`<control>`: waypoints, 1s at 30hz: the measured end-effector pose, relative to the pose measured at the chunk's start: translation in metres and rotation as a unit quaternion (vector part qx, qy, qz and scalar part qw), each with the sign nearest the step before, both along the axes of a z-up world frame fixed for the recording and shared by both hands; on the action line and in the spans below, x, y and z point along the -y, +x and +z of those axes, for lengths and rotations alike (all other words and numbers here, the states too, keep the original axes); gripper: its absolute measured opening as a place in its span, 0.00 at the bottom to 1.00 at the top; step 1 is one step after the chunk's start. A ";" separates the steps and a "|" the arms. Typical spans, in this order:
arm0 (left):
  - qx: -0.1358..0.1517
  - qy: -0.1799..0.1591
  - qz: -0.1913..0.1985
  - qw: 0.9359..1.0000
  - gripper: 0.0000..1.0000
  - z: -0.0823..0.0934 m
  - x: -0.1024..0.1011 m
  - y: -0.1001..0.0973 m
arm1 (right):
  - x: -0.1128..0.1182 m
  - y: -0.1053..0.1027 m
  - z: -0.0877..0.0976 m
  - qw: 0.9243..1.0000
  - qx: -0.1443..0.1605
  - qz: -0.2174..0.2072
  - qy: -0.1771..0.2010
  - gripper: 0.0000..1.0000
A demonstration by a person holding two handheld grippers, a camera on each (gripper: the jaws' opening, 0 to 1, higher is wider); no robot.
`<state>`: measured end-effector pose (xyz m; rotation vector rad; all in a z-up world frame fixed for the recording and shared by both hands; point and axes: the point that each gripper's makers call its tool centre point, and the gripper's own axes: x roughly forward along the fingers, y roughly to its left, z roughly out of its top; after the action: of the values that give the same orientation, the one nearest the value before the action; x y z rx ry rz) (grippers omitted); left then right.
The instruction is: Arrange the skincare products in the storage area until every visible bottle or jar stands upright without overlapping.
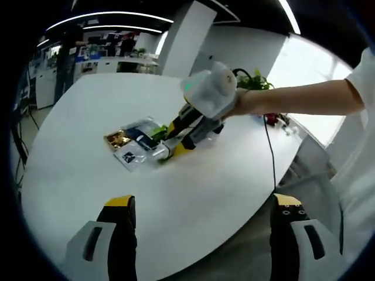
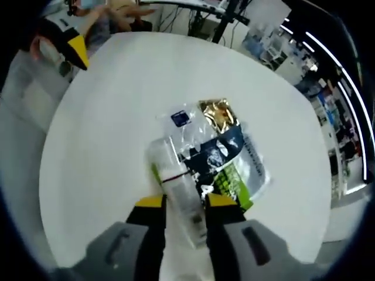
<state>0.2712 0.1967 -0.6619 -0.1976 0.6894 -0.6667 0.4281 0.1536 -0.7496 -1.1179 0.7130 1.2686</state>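
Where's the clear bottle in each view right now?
Left gripper view: the clear bottle lies just left of centre, at the tip of the right claw, beside the sachets.
Right gripper view: low centre, lying between the right claw's jaws.
Shared landmark: the gold sachet on the white table.

A round white desk (image 1: 88,170) stands in an office with ceiling light strips (image 1: 111,14), a white pillar (image 1: 184,38), and a bright window (image 1: 310,64) at right.

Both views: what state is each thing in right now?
Tube: lying flat on the table, between the right jaws.
Sachets: flat pile, overlapping, beside the tube.
Left hand-held gripper: open, holding nothing, over the table.
Right hand-held gripper: jaws around the tube.
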 end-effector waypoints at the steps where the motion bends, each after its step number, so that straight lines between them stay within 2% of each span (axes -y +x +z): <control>1: 0.000 0.000 0.000 1.000 0.93 0.000 0.000 0.000 | -0.001 0.001 0.001 1.000 -0.001 -0.003 0.005 0.24; 6: -0.001 -0.001 0.000 1.000 0.93 0.000 0.000 0.000 | 0.001 -0.006 -0.001 1.000 -0.023 -0.010 0.007 0.20; 11: 0.002 -0.002 -0.001 1.000 0.93 0.002 0.001 0.000 | 0.004 -0.009 0.002 1.000 -0.017 -0.009 0.008 0.20; 19: 0.007 -0.016 0.001 1.000 0.92 0.010 0.004 -0.001 | 0.000 -0.033 0.019 0.996 -0.044 -0.039 0.062 0.19; 23: 0.008 -0.019 -0.001 1.000 0.92 0.012 0.007 -0.002 | 0.005 -0.047 0.021 0.996 -0.050 -0.041 0.068 0.19; 27: 0.010 -0.023 -0.004 1.000 0.92 0.016 0.010 -0.005 | 0.002 -0.066 0.031 0.985 -0.087 -0.080 0.122 0.19; 30: 0.010 -0.027 -0.004 1.000 0.92 0.019 0.012 -0.006 | 0.001 -0.077 0.041 0.970 -0.120 -0.122 0.171 0.19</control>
<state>0.2650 0.1851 -0.6429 -0.2384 0.6526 -0.6945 0.3511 0.1521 -0.7085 -0.5828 0.7513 1.2669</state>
